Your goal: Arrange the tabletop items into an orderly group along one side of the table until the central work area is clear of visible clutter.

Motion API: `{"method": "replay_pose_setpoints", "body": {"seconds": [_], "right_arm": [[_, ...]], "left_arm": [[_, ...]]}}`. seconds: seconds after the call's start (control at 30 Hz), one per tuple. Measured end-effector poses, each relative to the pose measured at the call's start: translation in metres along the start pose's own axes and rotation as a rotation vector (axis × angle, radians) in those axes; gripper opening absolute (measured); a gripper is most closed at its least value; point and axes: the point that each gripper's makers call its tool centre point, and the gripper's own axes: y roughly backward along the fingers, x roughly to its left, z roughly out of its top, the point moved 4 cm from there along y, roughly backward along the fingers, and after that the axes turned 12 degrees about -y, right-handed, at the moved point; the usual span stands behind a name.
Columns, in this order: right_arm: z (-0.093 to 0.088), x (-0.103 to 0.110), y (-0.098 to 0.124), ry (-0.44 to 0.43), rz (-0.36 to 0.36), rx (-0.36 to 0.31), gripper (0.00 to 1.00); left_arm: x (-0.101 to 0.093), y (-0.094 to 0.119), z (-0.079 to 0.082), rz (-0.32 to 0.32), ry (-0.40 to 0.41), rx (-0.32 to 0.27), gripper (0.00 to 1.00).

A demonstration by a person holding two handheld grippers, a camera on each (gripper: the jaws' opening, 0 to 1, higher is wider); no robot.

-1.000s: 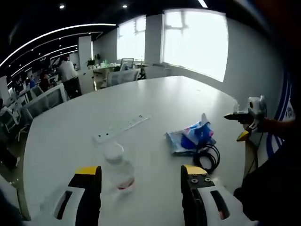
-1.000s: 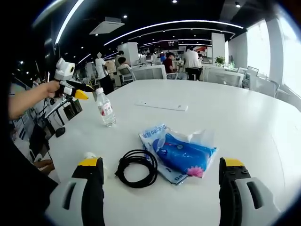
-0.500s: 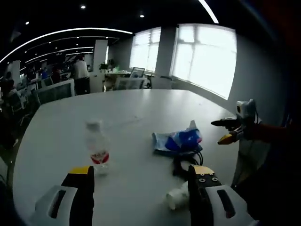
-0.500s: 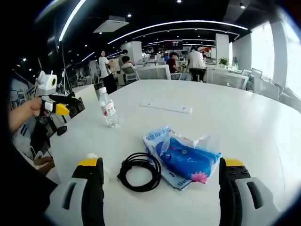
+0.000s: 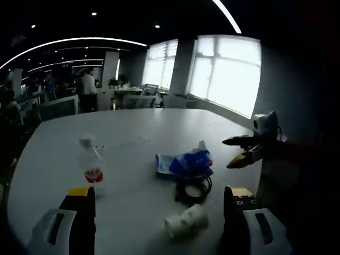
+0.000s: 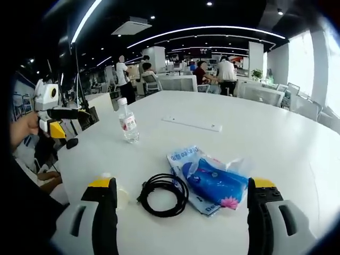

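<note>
Round white desk [image 6: 276, 127], office setting, people and chairs in the background. Landmark for placement: blue tissue pack [image 6: 212, 179], lying on its flat blue-and-white wrapper near the desk edge closest to both grippers. Coiled black cable [image 6: 163, 194]: just beside the pack, on the near side, apparently touching the wrapper edge. Small white paper cup [image 5: 185, 220], lying on its side: nearer than the cable, close to the desk edge (seen pale and partly hidden behind a finger in the right gripper view). Clear water bottle [image 6: 127, 121], red label, upright: well apart from the pack, toward the left gripper's side. White power strip [image 6: 192, 124]: beyond the pack, toward the desk's middle. Left gripper [image 5: 159, 210]: fingers spread wide, holding nothing, hovering off the desk edge; same gripper seen in a hand [image 6: 24, 127] at far left of the right gripper view. Right gripper [image 6: 183, 204]: fingers likewise wide apart and empty, aimed at cable and pack. Progress: judged barely begun; nothing gripped, items loosely scattered, bottle and strip not yet gathered to one side.
</note>
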Motion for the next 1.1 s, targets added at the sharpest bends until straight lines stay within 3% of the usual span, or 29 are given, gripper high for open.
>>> {"method": "replay_pose_setpoints", "body": {"seconds": [0.23,0.43,0.5,0.63,0.87,0.97,1.1], "right_arm": [[-0.001,0.010,-0.003,0.006,0.029,0.000,1.00],[-0.009,0.021,-0.015,0.097,0.065,0.046,0.99],[-0.013,0.027,-0.020,0.191,0.087,0.079,0.98],[-0.020,0.039,-0.028,0.285,0.145,0.117,0.94],[-0.028,0.057,-0.045,0.379,0.218,0.147,0.82],[-0.033,0.066,-0.051,0.452,0.268,0.159,0.75],[-0.040,0.074,-0.058,0.486,0.312,0.172,0.69]], "left_arm": [[-0.007,-0.002,-0.002,-0.031,-0.036,0.009,1.00],[-0.009,-0.001,-0.012,-0.037,-0.053,0.032,1.00],[-0.011,0.001,-0.012,-0.035,-0.058,0.036,1.00],[-0.009,0.005,-0.012,-0.002,-0.132,0.019,1.00],[-0.006,0.011,-0.020,0.015,-0.102,0.047,1.00],[-0.007,0.014,-0.019,0.018,-0.113,0.039,1.00],[-0.006,0.017,-0.019,0.027,-0.102,0.033,1.00]]}}
